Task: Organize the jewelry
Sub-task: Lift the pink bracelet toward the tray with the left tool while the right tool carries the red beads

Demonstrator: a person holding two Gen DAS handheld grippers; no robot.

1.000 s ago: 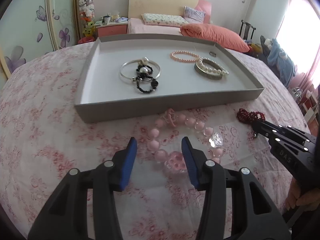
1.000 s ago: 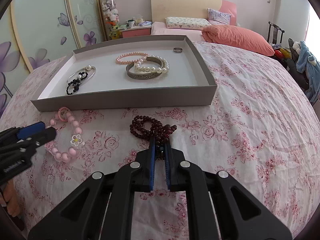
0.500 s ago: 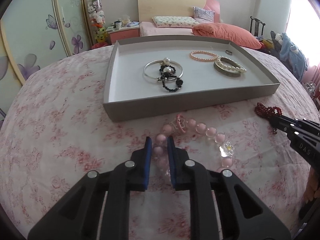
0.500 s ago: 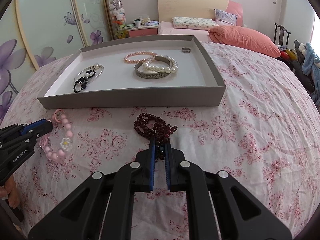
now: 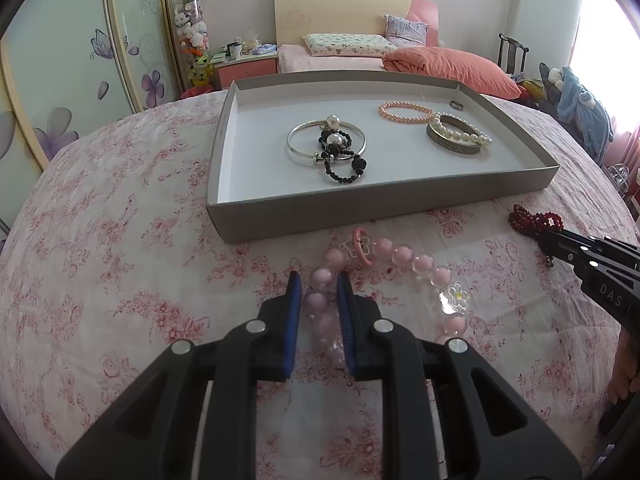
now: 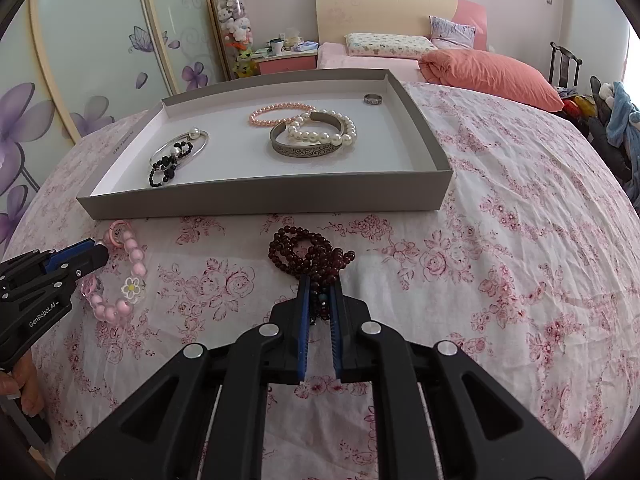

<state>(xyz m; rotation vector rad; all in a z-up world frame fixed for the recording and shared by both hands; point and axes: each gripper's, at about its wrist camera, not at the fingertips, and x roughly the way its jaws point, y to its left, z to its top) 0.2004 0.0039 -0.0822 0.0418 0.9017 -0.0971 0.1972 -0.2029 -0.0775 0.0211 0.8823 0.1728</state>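
Left hand-held gripper (image 5: pixel 319 278): blue pads clenched on the near side of the pink bead bracelet (image 5: pixel 394 256), one bead pinched between them. One second ago these jaws stood wide apart on either side of the same strand; half a second ago they had already narrowed to the present gap. The bracelet lies on the flowered tablecloth (image 5: pixel 120 264) just in front of the tray's near wall, its clear flower charm (image 5: pixel 457 295) to the right and a pink ring charm (image 5: pixel 360 242) toward the tray. Its loop looks much as it did a second ago; whether it has left the cloth cannot be told.

Right hand-held gripper (image 6: pixel 320 286): clenched on the dark red bead strand (image 6: pixel 308 250), which is bunched on the tablecloth ahead of the tips. The grip and the heap of beads match the earlier right-wrist frames.

Camera framing differs: in both views the tray (image 6: pixel 260 200) sits higher and farther off than a second ago, and more of the cloth shows in front of it, so both grippers appear to have drawn back or risen a little.

Tray contents unchanged across the frames: silver bangle with black beads (image 5: pixel 332 148) at the left, pink pearl bracelet (image 5: pixel 406 112) and engraved metal cuff (image 6: pixel 306 146) with a white pearl strand (image 6: pixel 324 130) draped over it at the right, small ring (image 6: pixel 373 99) near the far right corner.

From the right wrist view the left gripper's tip touches the pink bracelet at the frame's left edge.
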